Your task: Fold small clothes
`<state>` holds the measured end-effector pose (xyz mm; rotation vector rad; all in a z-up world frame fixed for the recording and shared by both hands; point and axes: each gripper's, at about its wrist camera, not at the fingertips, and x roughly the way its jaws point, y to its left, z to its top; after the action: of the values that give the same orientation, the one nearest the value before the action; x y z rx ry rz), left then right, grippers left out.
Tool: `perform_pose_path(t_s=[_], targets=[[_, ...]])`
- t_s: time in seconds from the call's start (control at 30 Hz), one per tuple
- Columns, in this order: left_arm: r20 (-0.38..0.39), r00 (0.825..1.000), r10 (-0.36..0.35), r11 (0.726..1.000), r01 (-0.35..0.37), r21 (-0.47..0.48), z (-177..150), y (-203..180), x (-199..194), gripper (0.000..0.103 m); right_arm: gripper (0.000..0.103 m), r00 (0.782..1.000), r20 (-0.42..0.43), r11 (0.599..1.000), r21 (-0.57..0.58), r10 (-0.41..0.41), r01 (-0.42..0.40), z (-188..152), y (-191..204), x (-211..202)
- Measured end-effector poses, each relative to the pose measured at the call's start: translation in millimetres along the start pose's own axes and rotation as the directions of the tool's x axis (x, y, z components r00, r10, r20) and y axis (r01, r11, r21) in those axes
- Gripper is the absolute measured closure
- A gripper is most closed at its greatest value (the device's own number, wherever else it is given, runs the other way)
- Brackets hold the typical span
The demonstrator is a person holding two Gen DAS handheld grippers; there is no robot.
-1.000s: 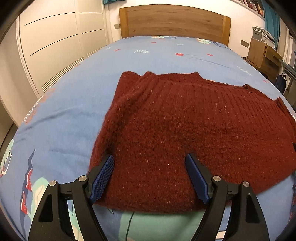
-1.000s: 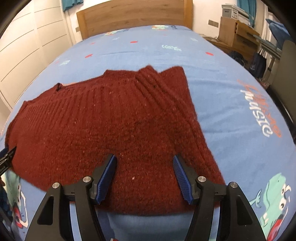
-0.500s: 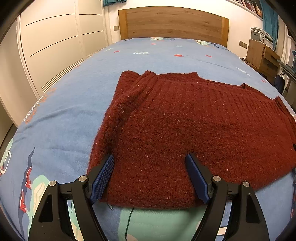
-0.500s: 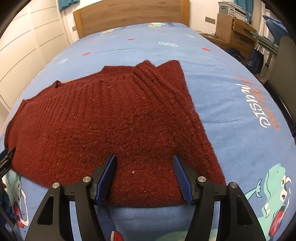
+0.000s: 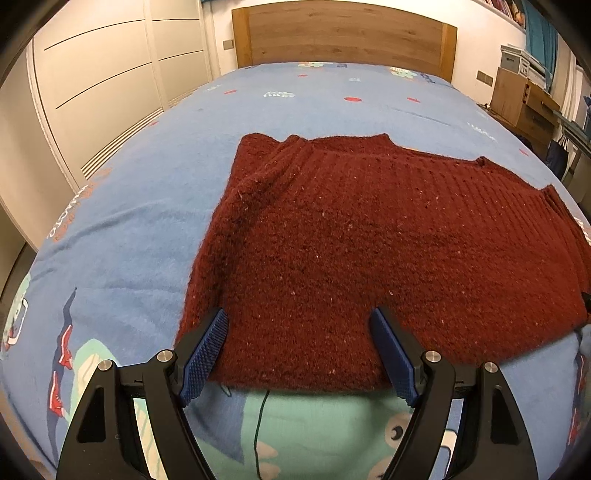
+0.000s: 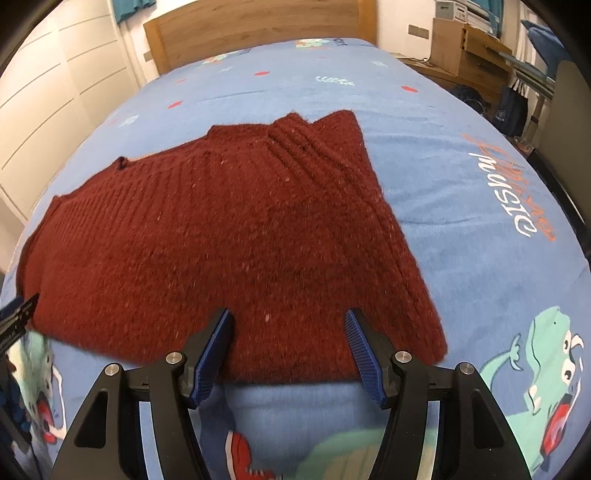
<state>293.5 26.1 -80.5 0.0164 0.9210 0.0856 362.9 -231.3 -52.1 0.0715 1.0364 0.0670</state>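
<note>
A dark red knitted sweater [image 5: 369, 240] lies flat on the blue printed bedspread [image 5: 129, 229]; it also shows in the right wrist view [image 6: 221, 229]. My left gripper [image 5: 301, 350] is open, its blue pads over the sweater's near left hem, holding nothing. My right gripper [image 6: 290, 347] is open over the near right hem, also empty. The left gripper's tip [image 6: 16, 314] shows at the left edge of the right wrist view.
A wooden headboard [image 5: 343, 33] stands at the far end of the bed. White wardrobe doors [image 5: 103, 85] run along the left. A wooden bedside cabinet [image 5: 524, 99] and shelves stand at the right.
Both grippers have drawn back a little toward the near edge of the sweater; the hem now lies closer to the fingertips. The sweater has not moved.
</note>
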Motion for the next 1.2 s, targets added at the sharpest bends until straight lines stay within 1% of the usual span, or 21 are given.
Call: perform_pose_path(t_s=[0.1, 0.2, 0.5, 0.7, 0.87, 1.07, 1.2], targets=[[-0.014, 1.000, -0.002, 1.000, 0.002, -0.008, -0.3, 0.8, -6.2, 0.028, 0.038, 1.000, 0.004, 1.000, -0.010, 0.006, -0.006, -9.4, 0.4, -12.1], [-0.027, 1.000, -0.004, 1.000, 0.004, -0.013, -2.6, -0.8, -14.4, 0.028, 0.038, 1.000, -0.002, 1.000, 0.009, 0.025, -0.025, -23.4, -4.2, -24.3], [-0.039, 0.998, -0.042, 0.999, 0.042, -0.014, -10.4, -17.1, -44.4, 0.028, 0.038, 1.000, 0.002, 0.992, 0.123, 0.031, -0.031, -71.1, -38.7, -62.5], [-0.027, 0.998, -0.048, 0.999, 0.049, 0.008, -16.6, -32.7, -66.8, 0.028, 0.038, 0.998, 0.047, 0.979, 0.199, 0.037, -0.046, -90.6, -63.0, -98.0], [-0.029, 0.998, -0.052, 0.999, 0.053, 0.004, -18.2, -38.4, -77.5, 0.027, 0.038, 0.995, 0.082, 0.965, 0.251, 0.062, -0.080, -110.0, -74.1, -125.4], [-0.015, 0.999, -0.041, 0.999, 0.041, 0.016, -21.7, -43.6, -93.0, 0.027, 0.038, 0.990, 0.097, 0.946, 0.299, 0.099, -0.124, -128.7, -80.9, -137.8], [-0.021, 0.999, -0.037, 0.999, 0.037, 0.012, -22.5, -43.9, -92.1, 0.027, 0.038, 0.989, 0.096, 0.935, 0.326, 0.112, -0.138, -140.8, -84.2, -139.9]])
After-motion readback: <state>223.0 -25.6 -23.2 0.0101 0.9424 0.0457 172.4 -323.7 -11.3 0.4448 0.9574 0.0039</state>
